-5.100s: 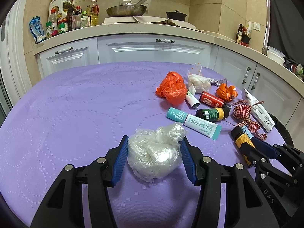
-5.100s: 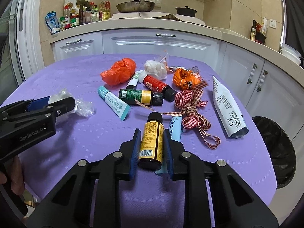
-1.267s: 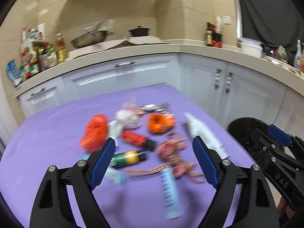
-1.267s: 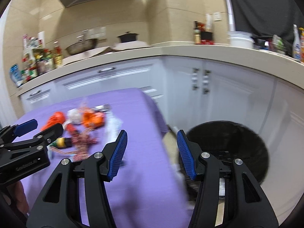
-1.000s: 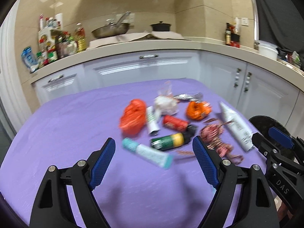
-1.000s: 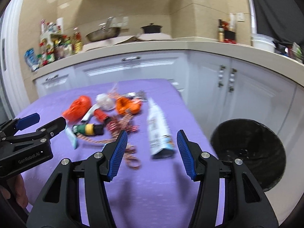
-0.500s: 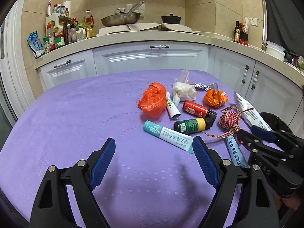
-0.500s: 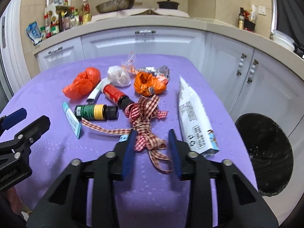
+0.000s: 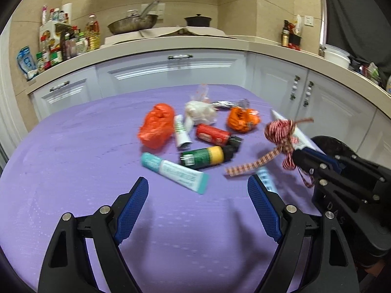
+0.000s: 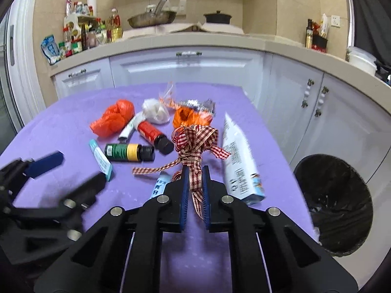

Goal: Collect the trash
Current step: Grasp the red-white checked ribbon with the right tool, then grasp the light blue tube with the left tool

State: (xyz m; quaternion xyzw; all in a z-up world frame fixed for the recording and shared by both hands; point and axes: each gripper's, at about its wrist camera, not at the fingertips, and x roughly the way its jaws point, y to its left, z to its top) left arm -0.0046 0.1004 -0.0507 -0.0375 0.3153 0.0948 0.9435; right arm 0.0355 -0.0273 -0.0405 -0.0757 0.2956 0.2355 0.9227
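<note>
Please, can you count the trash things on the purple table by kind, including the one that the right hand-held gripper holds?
Bottles: 2 (red, green and yellow)
Tubes: 4 (teal, white and green, big white, small blue)
Crumpled bags or wrappers: 4 (red-orange, white, orange, silver foil)
Ribbon: 1, checked, in the right hand-held gripper
Total: 11

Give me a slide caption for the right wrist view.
Right gripper shut on a checked ribbon above the purple table, black bin alongside.

woven checked cloth ribbon (image 10: 195,144), embossed matt tablecloth (image 10: 73,122)
</note>
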